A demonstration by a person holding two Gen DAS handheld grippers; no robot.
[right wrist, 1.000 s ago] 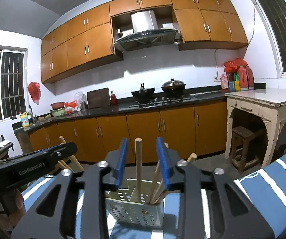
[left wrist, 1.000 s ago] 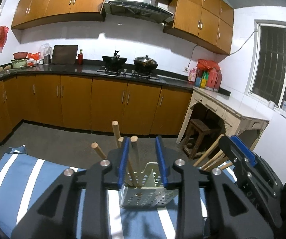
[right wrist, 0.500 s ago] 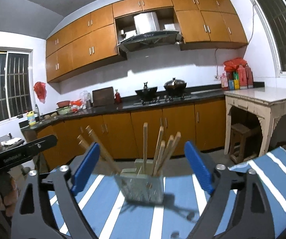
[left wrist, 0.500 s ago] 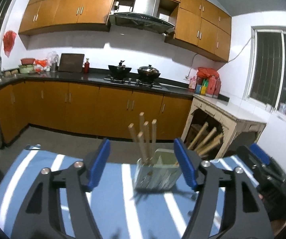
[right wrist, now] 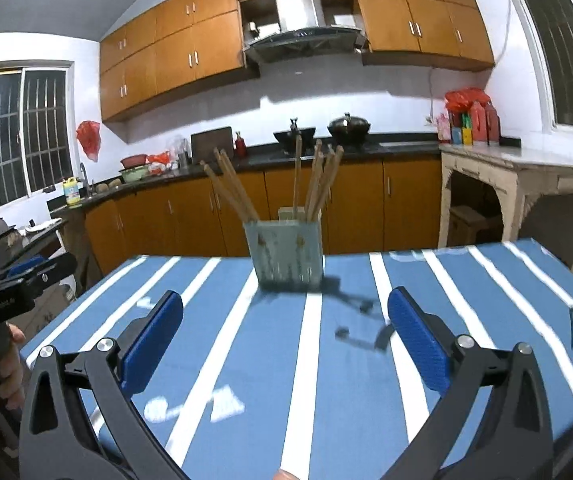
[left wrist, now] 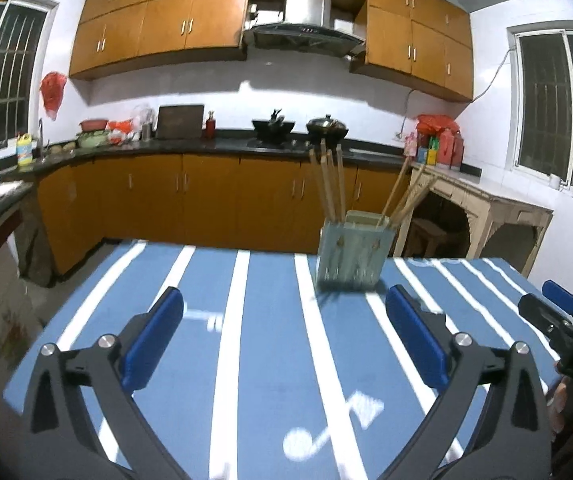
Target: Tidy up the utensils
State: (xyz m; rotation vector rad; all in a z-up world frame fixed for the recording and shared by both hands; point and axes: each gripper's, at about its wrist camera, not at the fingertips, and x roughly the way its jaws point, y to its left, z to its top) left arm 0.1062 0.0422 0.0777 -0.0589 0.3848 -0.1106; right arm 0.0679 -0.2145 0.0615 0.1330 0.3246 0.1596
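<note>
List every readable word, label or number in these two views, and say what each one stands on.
None can be read for certain.
Left hand-held gripper: white lettering on its body, too blurred to read.
Yellow bottle by the sink: label too small.
Bottles at the counter's end: labels too small.

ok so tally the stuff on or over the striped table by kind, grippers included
utensil holder: 1
wooden utensil handles standing in it: 7
grippers, both open and empty: 2 (left gripper, right gripper)
total: 10

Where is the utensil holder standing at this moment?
The utensil holder stands upright at the far edge of the striped table, centre in the right wrist view, right of centre in the left.
</note>
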